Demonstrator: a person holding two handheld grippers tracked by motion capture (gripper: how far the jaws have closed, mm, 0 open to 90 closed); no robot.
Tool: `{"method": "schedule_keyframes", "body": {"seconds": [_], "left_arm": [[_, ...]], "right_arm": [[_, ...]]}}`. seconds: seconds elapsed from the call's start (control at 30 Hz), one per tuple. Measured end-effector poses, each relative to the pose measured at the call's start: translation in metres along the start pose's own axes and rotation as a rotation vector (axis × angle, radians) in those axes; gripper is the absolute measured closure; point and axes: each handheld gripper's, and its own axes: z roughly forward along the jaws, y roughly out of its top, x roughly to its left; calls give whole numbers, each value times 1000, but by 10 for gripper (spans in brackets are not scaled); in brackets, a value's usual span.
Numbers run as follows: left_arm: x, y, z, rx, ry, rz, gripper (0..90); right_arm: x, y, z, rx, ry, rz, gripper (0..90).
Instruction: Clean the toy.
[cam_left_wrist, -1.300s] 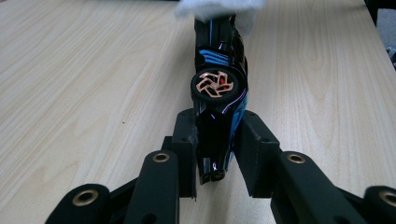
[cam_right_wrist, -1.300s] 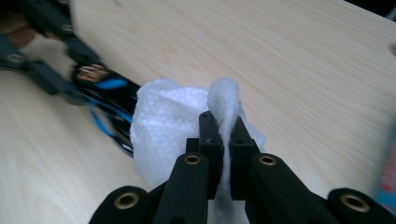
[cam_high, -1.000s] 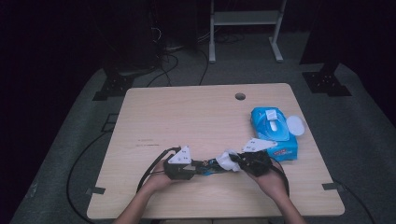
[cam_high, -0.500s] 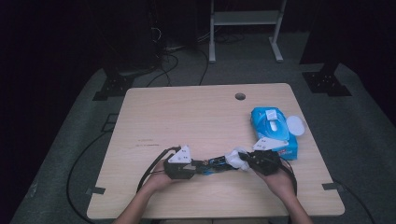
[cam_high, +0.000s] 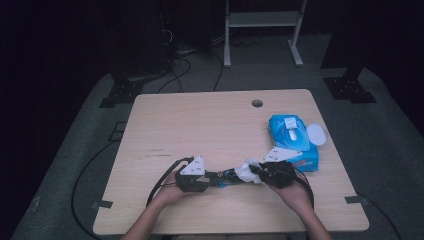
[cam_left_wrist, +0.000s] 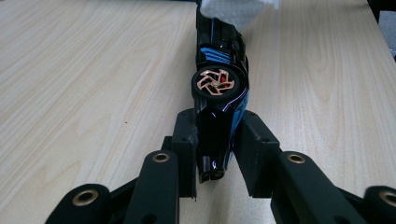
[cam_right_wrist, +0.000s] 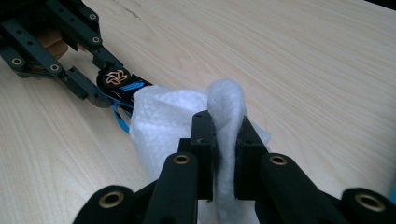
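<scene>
A black and blue toy car (cam_high: 226, 176) with copper wheels lies on its side low over the table. My left gripper (cam_high: 212, 178) is shut on one end of the toy car (cam_left_wrist: 219, 88), its pads (cam_left_wrist: 254, 149) pressing both flanks. My right gripper (cam_high: 256, 173) pinches a crumpled white wipe (cam_high: 248, 171) that rests against the car's other end. In the right gripper view the wipe (cam_right_wrist: 163, 121) covers the car (cam_right_wrist: 119, 84), and a fold stands between that gripper's (cam_right_wrist: 225, 140) pads. Its jaws have just been opening slightly, with the wipe between them.
A blue pack of wipes (cam_high: 292, 137) lies at the table's right side, its white lid (cam_high: 316, 134) flipped open. A cable hole (cam_high: 257, 103) sits near the far edge. Cables trail off the front left. Bare wood table (cam_high: 190, 125) spreads behind the hands.
My right gripper with the wipe has shifted a little to the right along the car. The left gripper and the car have stayed put.
</scene>
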Motion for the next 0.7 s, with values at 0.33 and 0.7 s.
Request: {"method": "schedule_keyframes", "body": {"seconds": [0.33, 0.7], "left_arm": [[0, 0, 0, 2, -2, -1, 702], [-1, 1, 2, 3, -11, -7, 704]], "right_arm": [[12, 2, 11, 21, -32, -101, 864], [13, 8, 16, 32, -21, -87, 875]]}}
